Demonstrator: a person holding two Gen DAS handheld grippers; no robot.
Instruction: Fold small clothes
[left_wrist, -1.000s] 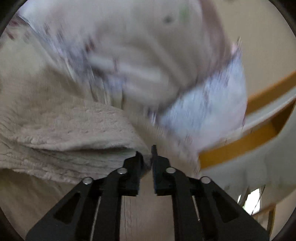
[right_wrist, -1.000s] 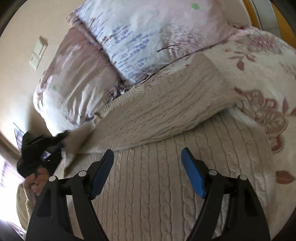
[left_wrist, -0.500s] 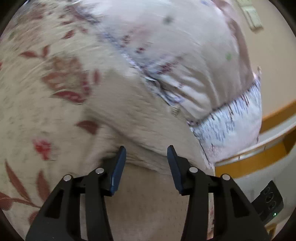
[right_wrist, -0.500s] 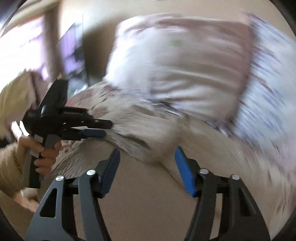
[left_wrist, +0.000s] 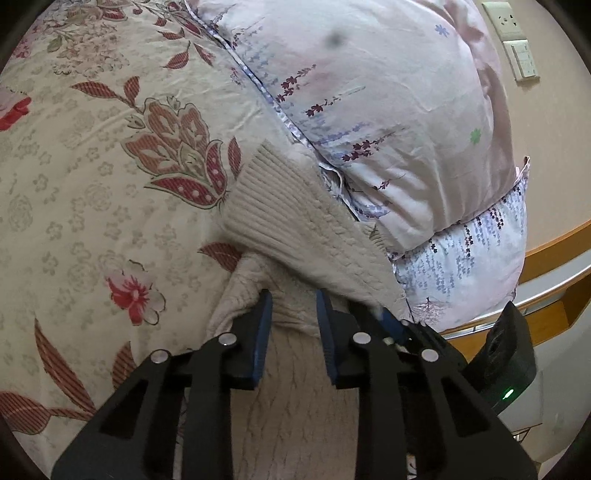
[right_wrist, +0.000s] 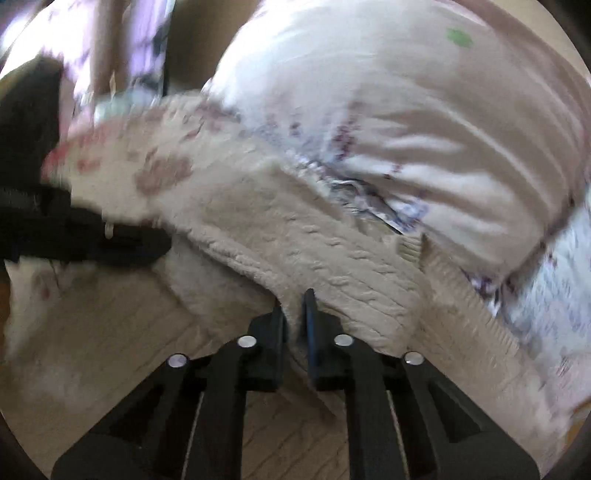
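Item: cream knit sweater (left_wrist: 295, 236), on the bed (left_wrist: 92, 192), its far edge against the pillows (left_wrist: 388, 110). A sleeve, ribbed cuff (left_wrist: 258, 177) outermost, lies folded across the body.

Left claw (left_wrist: 293, 314): jaws have just been narrowing; part-spread over a raised fold of knit. I judge the pads have not bitten, though contact is hard to read.

Right claw (right_wrist: 293, 314): jaws have just closed, pinching a ridge of sweater at the sleeve's lower edge. This view is blurred; the cloth between the pads is clear enough.

Step in hand, my judgement: taking hold of the shoulder end, both sides, for the next fold.

Next move calls for: closing my left claw fully on its fold, then lifting both holds evenly and carrying the edge over the body. An uneven lift would likely skew the crease; loose knit may slip.
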